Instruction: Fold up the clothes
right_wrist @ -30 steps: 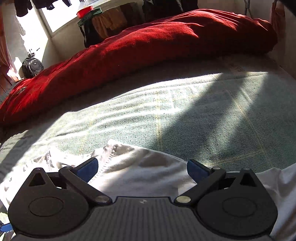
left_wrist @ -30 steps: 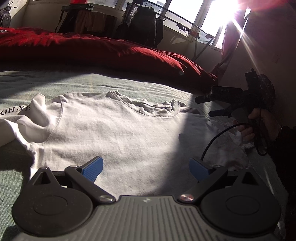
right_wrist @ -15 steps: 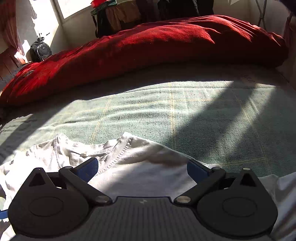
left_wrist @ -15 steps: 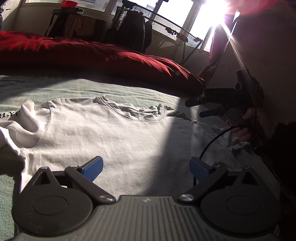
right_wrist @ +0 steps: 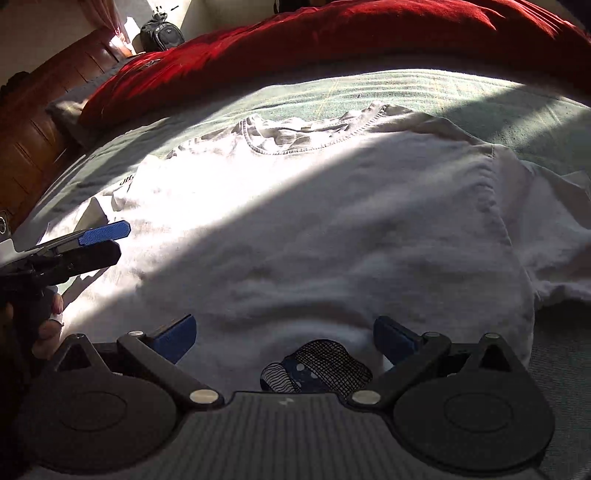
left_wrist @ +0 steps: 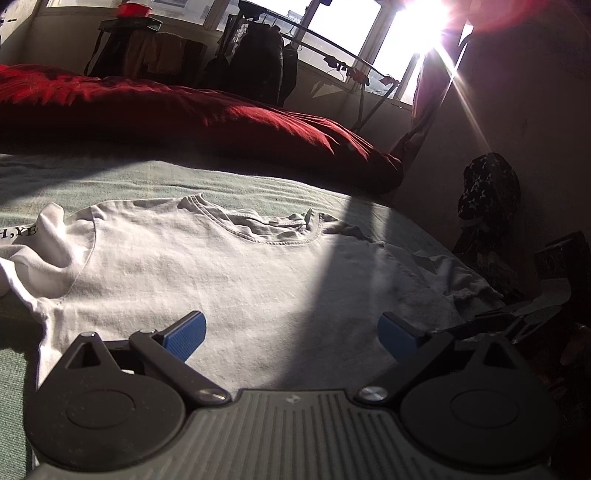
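One white T-shirt (left_wrist: 229, 269) lies spread flat on the green bed cover (left_wrist: 122, 177), filling the centre of both wrist views, its collar (right_wrist: 306, 136) toward the upper middle of the frame in each. In the left wrist view a band of sunlight crosses the shirt from left to centre while the right portion sits in shadow; one sleeve (left_wrist: 48, 236) is bunched at the left edge of the frame, next to a scrap of black lettering. The left gripper (left_wrist: 291, 338) occupies the bottom of its own frame with its blue-padded fingers (left_wrist: 184, 334) spread wide, nothing between them, positioned over the lower body of the shirt (contact with the cloth cannot be judged). The right gripper (right_wrist: 284, 338) is likewise at the bottom of its frame, fingers (right_wrist: 173, 336) wide apart and holding nothing, above the lower part of the shirt; a small dark printed graphic (right_wrist: 317, 365) on the cloth shows between them at bottom centre. In the right wrist view the left gripper also enters from the left edge, with a hand (right_wrist: 44, 317) beneath it. A red duvet (left_wrist: 207, 114) lies along the far side of the bed, across the upper part of both frames. Windows (left_wrist: 343, 26) with strong sun glare occupy the upper right of the left wrist view.
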Motion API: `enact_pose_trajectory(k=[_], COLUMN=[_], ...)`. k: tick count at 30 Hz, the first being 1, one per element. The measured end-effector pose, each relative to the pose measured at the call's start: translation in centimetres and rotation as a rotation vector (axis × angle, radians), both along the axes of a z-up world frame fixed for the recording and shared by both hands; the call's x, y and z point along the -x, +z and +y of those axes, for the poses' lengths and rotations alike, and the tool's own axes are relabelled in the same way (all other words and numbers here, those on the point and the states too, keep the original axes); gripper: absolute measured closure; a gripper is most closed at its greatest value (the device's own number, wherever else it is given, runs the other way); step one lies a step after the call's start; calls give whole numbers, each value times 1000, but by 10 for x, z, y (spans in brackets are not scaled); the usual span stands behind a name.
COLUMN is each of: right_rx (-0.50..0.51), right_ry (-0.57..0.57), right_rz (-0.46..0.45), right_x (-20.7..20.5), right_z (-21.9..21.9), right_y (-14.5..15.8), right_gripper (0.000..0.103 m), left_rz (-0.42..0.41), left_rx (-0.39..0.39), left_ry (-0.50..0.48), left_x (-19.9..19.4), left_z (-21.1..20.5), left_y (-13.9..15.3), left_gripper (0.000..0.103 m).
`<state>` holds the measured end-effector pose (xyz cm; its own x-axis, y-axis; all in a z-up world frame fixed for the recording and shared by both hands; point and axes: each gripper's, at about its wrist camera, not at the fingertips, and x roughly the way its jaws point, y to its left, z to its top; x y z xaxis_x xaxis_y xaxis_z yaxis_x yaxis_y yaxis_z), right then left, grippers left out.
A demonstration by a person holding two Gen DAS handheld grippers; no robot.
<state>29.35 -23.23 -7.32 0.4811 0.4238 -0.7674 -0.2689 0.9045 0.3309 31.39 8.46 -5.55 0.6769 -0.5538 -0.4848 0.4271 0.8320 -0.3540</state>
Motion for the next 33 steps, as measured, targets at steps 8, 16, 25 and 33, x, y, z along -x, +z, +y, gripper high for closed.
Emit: enact_pose_trajectory(k=[8,16,25,33], right_rx=[42,0,60,83], right_ry=[-140,-169,-118,-132], right_rz=[23,-64,-124,-171], right_x=[94,134,146,164], right_z=[-36,-31,-25,-26], right_y=[2,-23,-26,-31], right_gripper=[0,0,0,0], left_rz=[-90,-109,-98,-47], left_rx=[-152,-158,-210,-278], left_ry=[13,-158,-231,-205], left_x=[38,70,78,70], left_z=[-18,-68,-108,-118], left_y=[35,45,40,25], left_gripper=[4,3,3,3])
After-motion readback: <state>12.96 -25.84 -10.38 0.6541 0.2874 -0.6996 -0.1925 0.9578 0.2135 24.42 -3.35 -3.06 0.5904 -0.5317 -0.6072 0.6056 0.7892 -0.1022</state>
